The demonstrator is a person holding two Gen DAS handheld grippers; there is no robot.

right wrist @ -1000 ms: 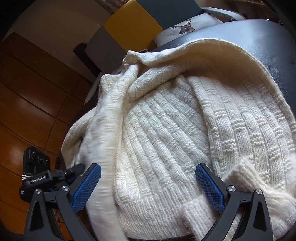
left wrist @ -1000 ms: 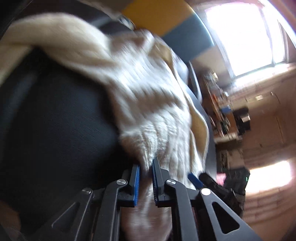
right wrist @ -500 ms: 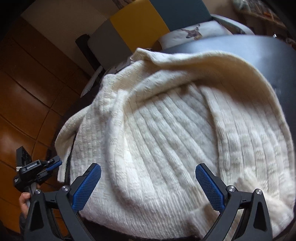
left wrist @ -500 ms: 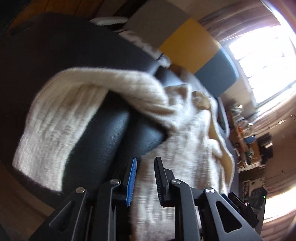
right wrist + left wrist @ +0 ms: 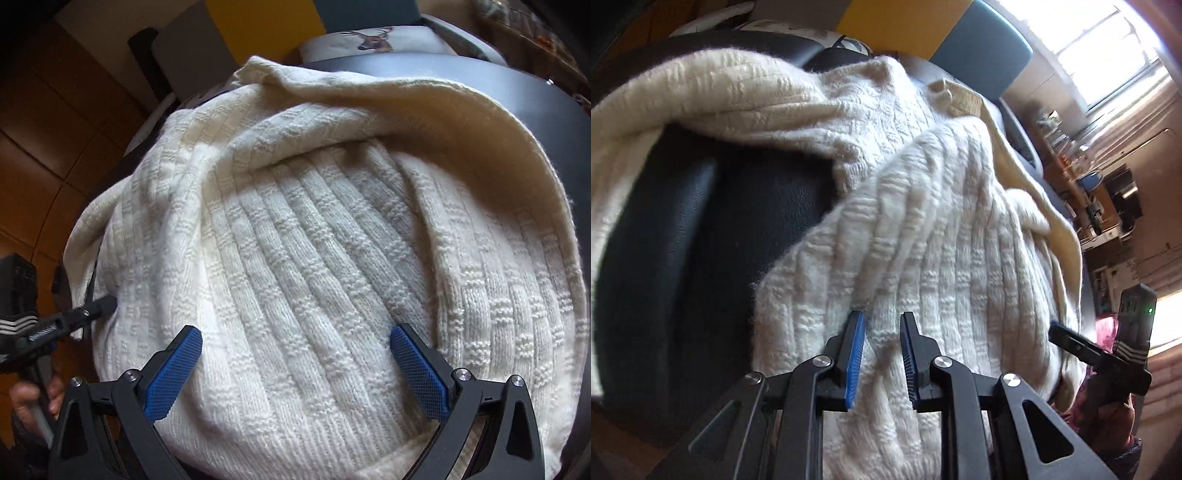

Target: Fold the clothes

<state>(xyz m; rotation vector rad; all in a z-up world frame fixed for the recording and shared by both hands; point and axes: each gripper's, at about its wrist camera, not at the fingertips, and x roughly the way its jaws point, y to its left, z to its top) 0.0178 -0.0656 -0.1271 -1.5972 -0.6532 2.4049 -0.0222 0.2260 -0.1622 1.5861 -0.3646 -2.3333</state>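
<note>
A cream knitted sweater lies bunched on a black padded surface. My left gripper is shut on a ridge of the sweater's knit near its left edge, and fabric fills the narrow gap between the blue pads. One sleeve curves off to the left across the black surface. In the right wrist view the sweater fills the frame, one layer folded over the ribbed body. My right gripper hangs wide open just above it, holding nothing. The left gripper shows at the sweater's left edge, a hand below it.
The black surface continues behind and right of the sweater. A deer-print cushion and yellow, grey and blue panels stand beyond it. Wooden floor lies to the left. Cluttered shelves and a bright window are at the far right.
My left gripper has carried its pinched fold across and down onto the sweater's body. The sweater looks flatter in the right wrist view. The right gripper stayed open, slightly closer.
</note>
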